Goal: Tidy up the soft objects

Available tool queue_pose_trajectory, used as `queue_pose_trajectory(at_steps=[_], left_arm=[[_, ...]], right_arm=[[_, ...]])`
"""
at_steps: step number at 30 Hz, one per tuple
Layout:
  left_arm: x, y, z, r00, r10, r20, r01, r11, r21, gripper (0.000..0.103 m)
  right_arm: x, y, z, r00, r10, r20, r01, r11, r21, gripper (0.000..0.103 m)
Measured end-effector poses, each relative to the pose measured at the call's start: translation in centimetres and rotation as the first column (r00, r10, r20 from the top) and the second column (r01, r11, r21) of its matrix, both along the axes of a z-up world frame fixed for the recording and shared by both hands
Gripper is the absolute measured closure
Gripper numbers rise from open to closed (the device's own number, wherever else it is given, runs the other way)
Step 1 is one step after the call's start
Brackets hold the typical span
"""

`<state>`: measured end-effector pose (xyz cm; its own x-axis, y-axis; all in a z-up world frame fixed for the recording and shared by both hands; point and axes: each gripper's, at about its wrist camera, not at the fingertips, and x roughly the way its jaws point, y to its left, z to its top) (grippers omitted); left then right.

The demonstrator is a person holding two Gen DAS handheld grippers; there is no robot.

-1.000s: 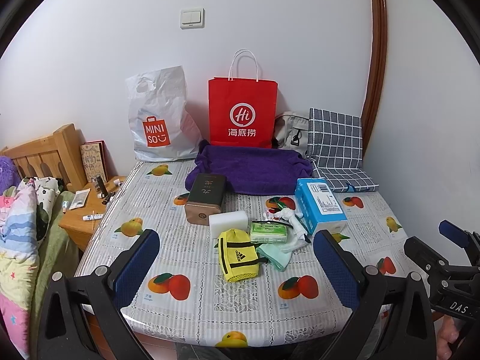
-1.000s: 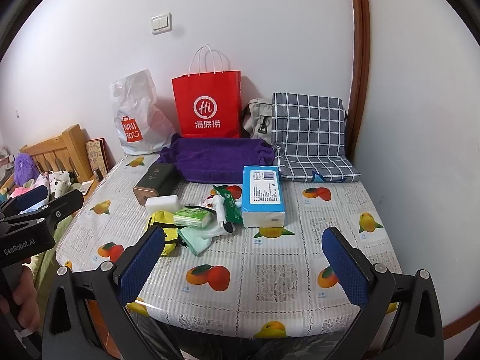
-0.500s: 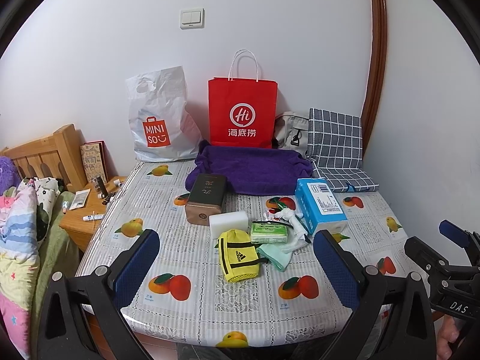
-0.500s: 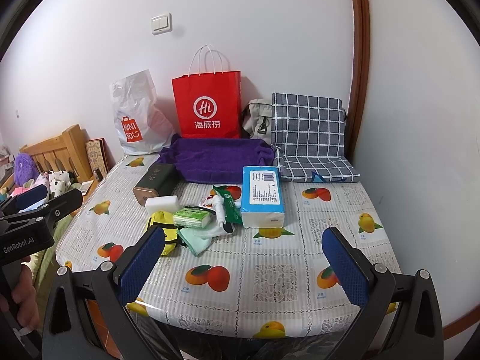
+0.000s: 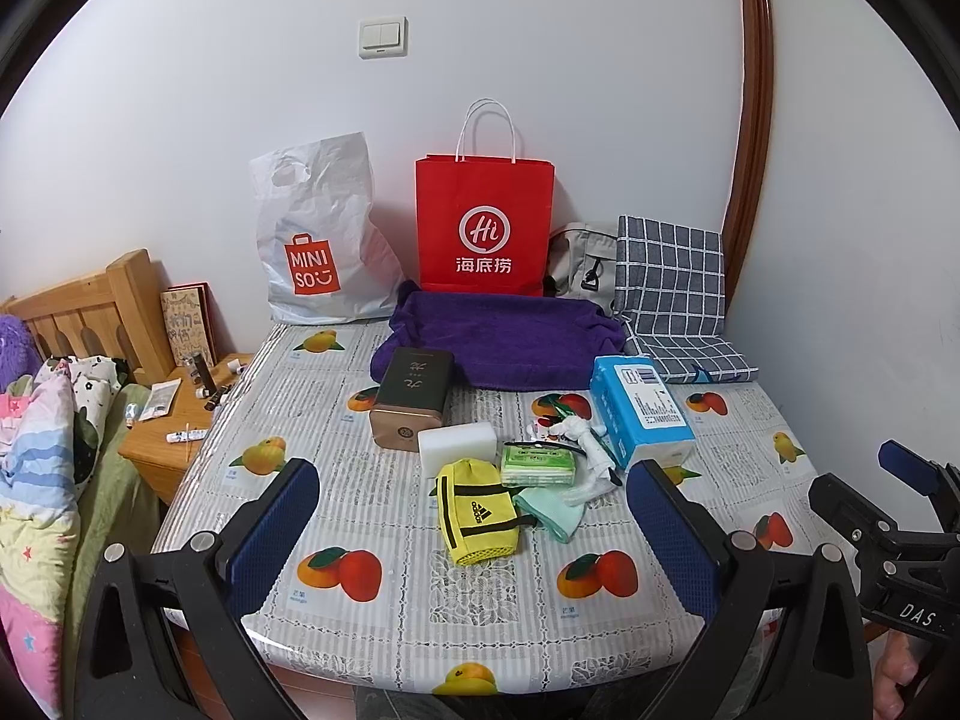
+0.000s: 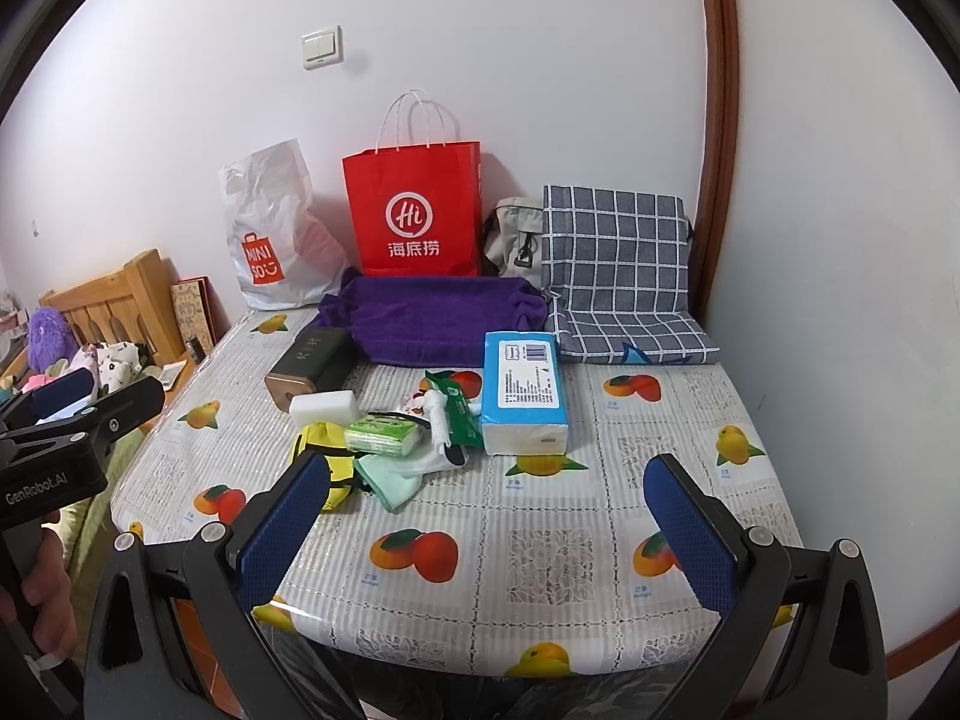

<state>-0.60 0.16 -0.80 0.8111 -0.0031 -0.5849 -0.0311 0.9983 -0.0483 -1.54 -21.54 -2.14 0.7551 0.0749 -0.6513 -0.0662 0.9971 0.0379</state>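
**Hovering at table edge, nothing grabbed, no change vs 1 s ago**

Holding both grippers over the near edge of the table [image 5: 384, 480], w/ fruit-print cloth. Left gripper [image 5: 474, 534] has jaws spread wide, nothing between the blue pads; right gripper [image 6: 486, 528] same, wide apart & empty. Each shows at the edge of the other's view, a hand [image 6: 42, 582] on the left gripper's handle.

Vs the frames 1 s and 0.5 s ago: no visible diff. Grippers sit at the same spot, jaw gap unchanged, every item in the same place.

Soft stuff is clustered mid-table: yellow pouch [image 5: 477, 510] nearest the left gripper, mint cloth [image 5: 549, 507] touching its right side, green tissue pack [image 5: 537, 464] just behind, partly over a white plastic wrap [image 5: 591, 468]. White sponge block [image 5: 457, 449] sits beside the pouch, touching a dark box [image 5: 411, 399] w/ gold end. Blue tissue pack [image 5: 639, 414] lies to the right of the pile, a green sachet [image 6: 457, 411] against it.

Further back: purple towel [image 5: 504, 339], checked cushion [image 5: 672, 294] leaning on the wall, grey bag [image 5: 579, 261], red paper bag [image 5: 485, 225], white Miniso bag [image 5: 318, 240]. Bedside table [image 5: 180, 420] & bedding [image 5: 36, 450] off to the left.
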Motion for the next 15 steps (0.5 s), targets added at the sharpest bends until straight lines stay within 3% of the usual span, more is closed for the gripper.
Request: queue_pose_trajectory(at_steps=[10,15], left_arm=[[0.6,0.4,-0.7,0.999,0.019,-0.034,-0.019,1.000,0.001,0.000],[3.2,1.3,-3.2,0.995,0.031,-0.098,-0.032,0.999,-0.010,0.000]], right_arm=[[0.6,-0.2,-1.5,1.000,0.011,-0.003,-0.011,1.000,0.013,0.000],[1.8,-0.7,-3.5,0.999,0.003,-0.033,-0.002,1.000,0.030,0.000]])
